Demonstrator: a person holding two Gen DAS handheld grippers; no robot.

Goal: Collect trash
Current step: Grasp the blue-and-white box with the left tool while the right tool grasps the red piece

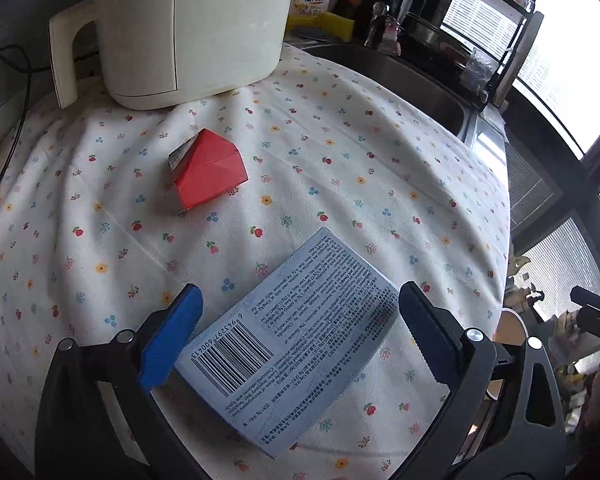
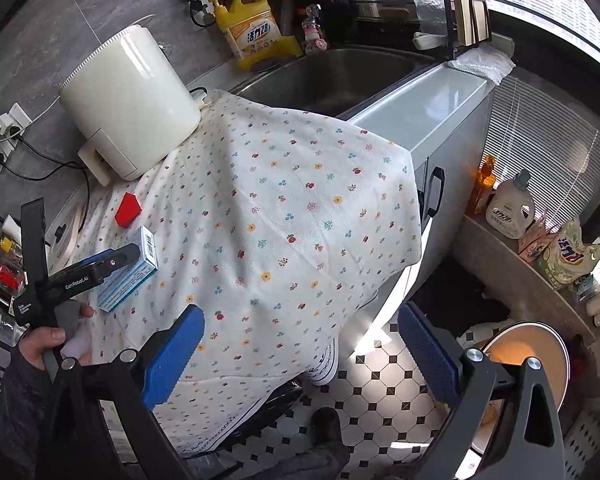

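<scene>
A light blue medicine box (image 1: pixel 284 344) with a barcode lies flat on the flowered tablecloth (image 1: pixel 340 168). My left gripper (image 1: pixel 300 300) is open and straddles it, one blue pad at each side. Farther back lies a red folded paper carton (image 1: pixel 208 170). In the right wrist view the same box (image 2: pixel 130 276) and red carton (image 2: pixel 128 208) sit at the cloth's left, with the left gripper (image 2: pixel 136 256) over the box and a hand on its handle. My right gripper (image 2: pixel 302 316) is open with nothing in it, above the cloth's hanging front edge.
A cream appliance (image 1: pixel 188 28) stands on the cloth at the back, by the steel sink (image 2: pixel 332 76) and a yellow detergent bottle (image 2: pixel 252 28). A round white-rimmed bin (image 2: pixel 528 360) stands on the tiled floor (image 2: pixel 380 400) at lower right. Bottles and bags line a low ledge (image 2: pixel 512 264).
</scene>
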